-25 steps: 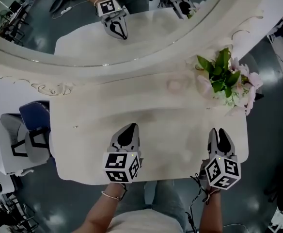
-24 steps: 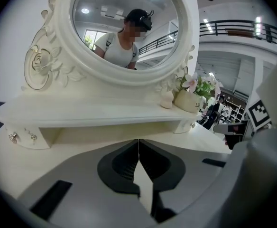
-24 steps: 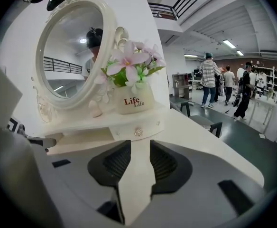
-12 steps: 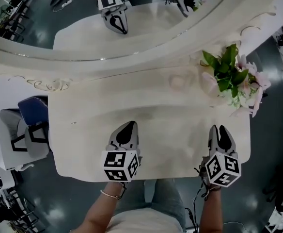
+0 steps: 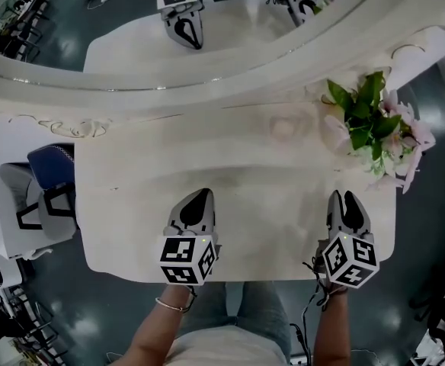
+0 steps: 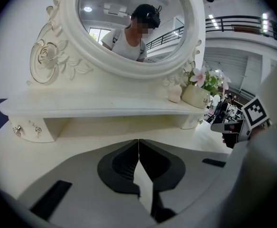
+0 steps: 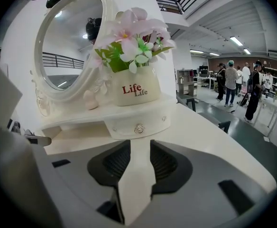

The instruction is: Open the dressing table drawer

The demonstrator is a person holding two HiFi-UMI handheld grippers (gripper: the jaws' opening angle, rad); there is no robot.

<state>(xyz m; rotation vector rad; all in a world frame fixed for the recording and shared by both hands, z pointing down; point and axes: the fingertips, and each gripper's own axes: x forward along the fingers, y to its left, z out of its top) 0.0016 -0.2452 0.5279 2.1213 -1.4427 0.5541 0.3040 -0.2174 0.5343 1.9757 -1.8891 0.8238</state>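
Under the left end of the raised shelf (image 6: 96, 109), the left drawer (image 6: 28, 129) is shut, with small crystal knobs on its front. The left claw (image 5: 200, 198) hovers over the near part of the table (image 5: 131, 204), a little left of centre. In the left gripper view its two tips meet with nothing between them, and it points at the open recess below the shelf. The oval mirror (image 6: 110, 18) stands above the shelf in its carved white frame and reflects both claws.

Further right, a small pale pink ornament (image 6: 175, 94) sits on the shelf just beside a white flower pot (image 7: 133, 87) printed "Life", full of pink blooms and green leaves. The pot stands on the shelf's right end, directly above the right drawer (image 7: 129, 122). That drawer is also shut, with a round crystal knob (image 7: 139, 128) at its middle.

The right claw (image 5: 343, 200) hovers over the table's near right corner. Its tips are slightly apart and hold nothing, and it faces the right drawer without touching it. At the far right, people (image 7: 233, 84) stand in the hall.
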